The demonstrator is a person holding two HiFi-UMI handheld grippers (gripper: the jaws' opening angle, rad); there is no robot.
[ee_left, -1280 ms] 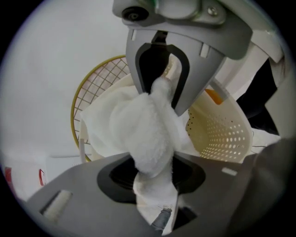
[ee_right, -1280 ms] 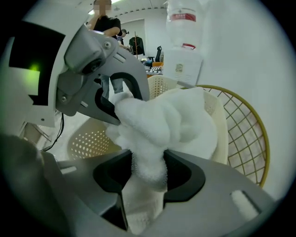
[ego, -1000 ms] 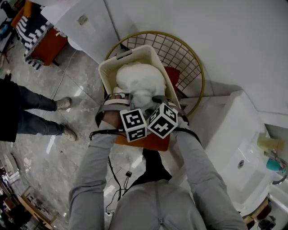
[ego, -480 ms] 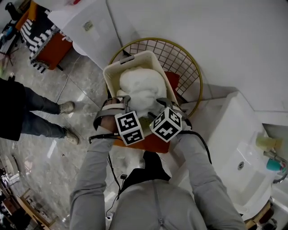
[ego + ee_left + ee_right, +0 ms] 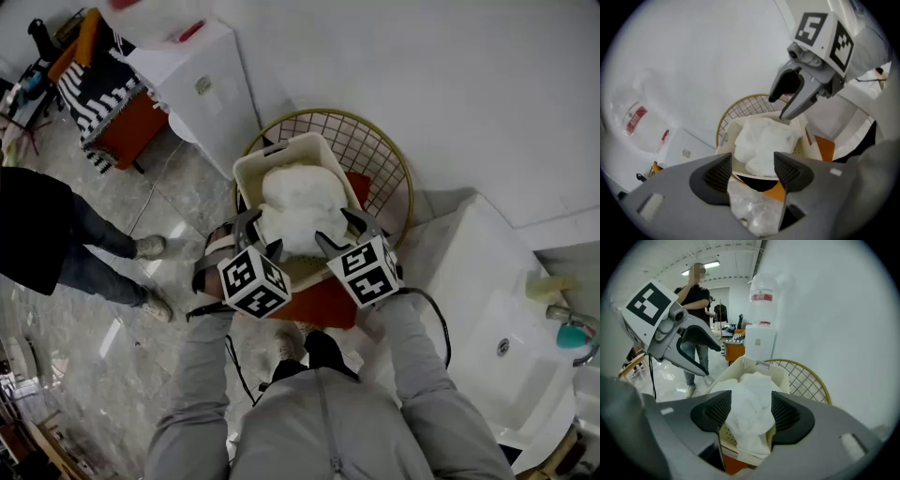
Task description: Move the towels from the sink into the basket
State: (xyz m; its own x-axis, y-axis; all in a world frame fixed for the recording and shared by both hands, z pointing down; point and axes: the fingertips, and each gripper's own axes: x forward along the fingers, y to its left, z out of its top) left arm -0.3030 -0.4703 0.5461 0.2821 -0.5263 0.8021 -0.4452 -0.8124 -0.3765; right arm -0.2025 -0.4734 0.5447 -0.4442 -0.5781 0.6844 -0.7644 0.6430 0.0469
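Left gripper (image 5: pixel 752 171): jaws released, apart, just been opening. Nothing pressed between the pads. Only a crumpled clear plastic scrap (image 5: pixel 752 213) showed low between the jaws; could not tell whether it touched them.

Right gripper (image 5: pixel 750 411): likewise slack, jaws parted and just been opening, pads clear of any cloth.

Both grippers hung side by side, angled down, over the near end of the cream perforated plastic rectangular basket (image 5: pixel 255 167).

White fluffy towels (image 5: pixel 300 202): one lumpy heap inside that basket, below and just ahead of both sets of jaws, apart from them. Heap's long axis ran along the basket's length, from the person toward the wall. Its near end lay up on the near rim, under the right gripper.

Basket rested on an orange flat surface (image 5: pixel 323 305), with a round gold wire frame (image 5: pixel 394 159) behind it against the wall.

White ceramic sink (image 5: pixel 497 352) stood well to the person's right. A bystander in dark trousers (image 5: pixel 89 234) stood at left.
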